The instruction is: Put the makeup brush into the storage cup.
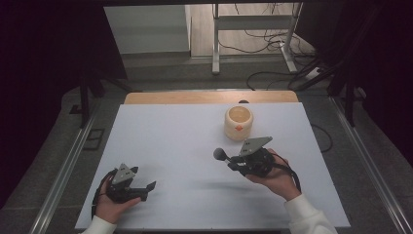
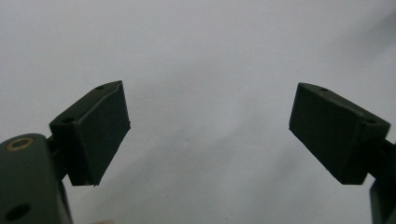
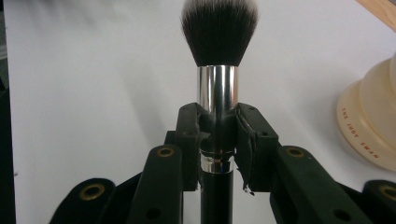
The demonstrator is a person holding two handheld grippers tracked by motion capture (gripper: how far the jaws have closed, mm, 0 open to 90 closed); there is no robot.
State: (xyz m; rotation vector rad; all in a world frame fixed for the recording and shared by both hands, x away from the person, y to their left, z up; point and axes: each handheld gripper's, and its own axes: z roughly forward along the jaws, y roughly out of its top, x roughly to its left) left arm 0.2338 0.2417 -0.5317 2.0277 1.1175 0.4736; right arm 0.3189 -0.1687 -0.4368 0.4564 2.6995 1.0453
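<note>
A makeup brush point(image 3: 218, 84) with dark, pale-tipped bristles, a silver ferrule and a black handle is clamped between the pads of my right gripper point(image 3: 217, 135). From the high view, that gripper point(image 1: 233, 161) is lifted above the white table with the brush point(image 1: 220, 154) pointing left, just in front of a cream cup point(image 1: 238, 122). The cream cup point(image 3: 371, 126) has an orange mark on its side and lettering around its base. My left gripper point(image 1: 148, 191) rests low at the front left, jaws wide apart. Nothing but bare white table lies between its pads point(image 2: 95, 133).
The white table top point(image 1: 170, 141) has a wooden strip point(image 1: 209, 97) along its far edge. Beyond it are a metal desk frame point(image 1: 253, 34) and loose cables point(image 1: 277, 44) on the floor. Metal rails point(image 1: 68, 165) run along both table sides.
</note>
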